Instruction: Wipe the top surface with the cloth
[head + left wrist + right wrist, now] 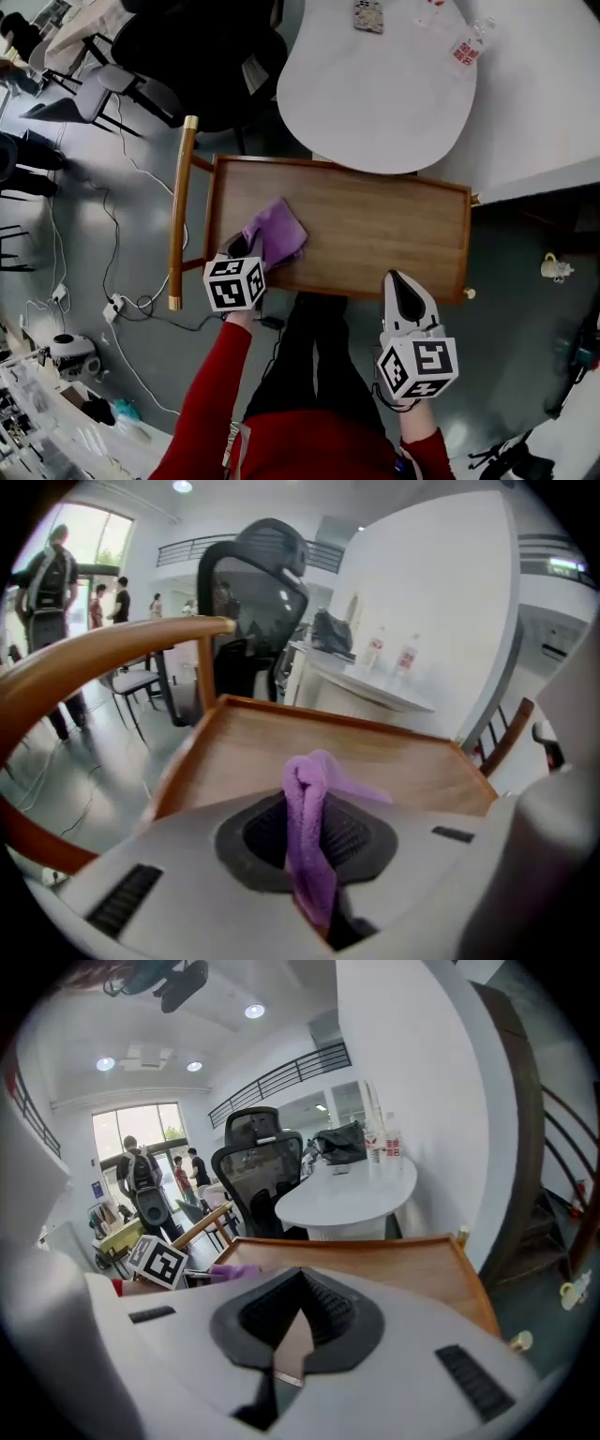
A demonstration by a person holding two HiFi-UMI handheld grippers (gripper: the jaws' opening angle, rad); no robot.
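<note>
Our left gripper (pixel 314 772) had its jaws clenched on the purple fleece cloth (pixel 277 234), which draped onto the rimmed brown wooden top (pixel 375 225). Our right gripper (pixel 300 1277) was closed and empty.

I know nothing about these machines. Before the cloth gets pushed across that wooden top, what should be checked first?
1. Purple cloth pinched in the left tool: ok, the jaws are closed on it.
2. Cloth lying on the wooden top: ok, it rests on the left part.
3. Wooden top free of other things: ok, only bare wood shows beside the cloth.
4. Right tool out of the cloth's path: ok, it is shut, empty, at the near edge and apart from the cloth.
5. Wooden top steady under pressure: cannot tell.
</note>
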